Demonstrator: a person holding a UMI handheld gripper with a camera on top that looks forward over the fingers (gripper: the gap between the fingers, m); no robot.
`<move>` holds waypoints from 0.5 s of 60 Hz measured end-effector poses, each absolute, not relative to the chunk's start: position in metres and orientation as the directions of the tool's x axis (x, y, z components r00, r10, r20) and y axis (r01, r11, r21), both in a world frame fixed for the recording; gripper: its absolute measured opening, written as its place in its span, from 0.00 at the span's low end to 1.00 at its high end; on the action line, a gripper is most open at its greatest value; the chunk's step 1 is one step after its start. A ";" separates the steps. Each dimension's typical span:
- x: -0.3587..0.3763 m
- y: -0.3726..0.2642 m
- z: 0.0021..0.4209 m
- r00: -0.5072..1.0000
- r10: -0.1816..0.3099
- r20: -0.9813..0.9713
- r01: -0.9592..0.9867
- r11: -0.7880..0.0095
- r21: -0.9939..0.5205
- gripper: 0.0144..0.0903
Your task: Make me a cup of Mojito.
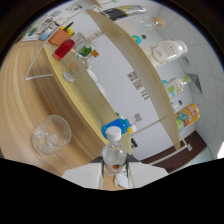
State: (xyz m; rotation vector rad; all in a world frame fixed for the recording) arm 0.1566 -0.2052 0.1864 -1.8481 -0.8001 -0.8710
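I am holding a small bottle [113, 152] over the counter [20, 100], tilted, beside an ice-filled glass [51, 133].

Going left to right: I am seeing the glass standing on the wood, apart from the gripper [115, 172]; then the bottle, a clear one with a white cap, sitting between the fingers, which are pinching its lower body from both sides; then a two-tier shelf [125, 55] beyond it, carrying a red tub [64, 49], a blue-lidded jar [116, 128] just behind the bottle, and more bottles further right. I am judging the bottle to be light, thin-walled and slick, so it may dent or twist if I am squeezing hard; the grip low on the body looks sound. The glass will be heavy, stiff, breakable and possibly wet.
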 end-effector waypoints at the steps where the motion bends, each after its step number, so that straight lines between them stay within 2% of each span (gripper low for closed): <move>1: 0.156 -0.203 0.188 0.513 0.169 0.842 0.826 -0.363 -0.430 0.25; 15: 0.144 -0.187 0.198 0.100 0.220 0.970 0.968 -0.246 -0.044 0.24; 30: 0.135 -0.185 0.188 -0.295 0.277 0.914 0.931 -0.133 0.341 0.24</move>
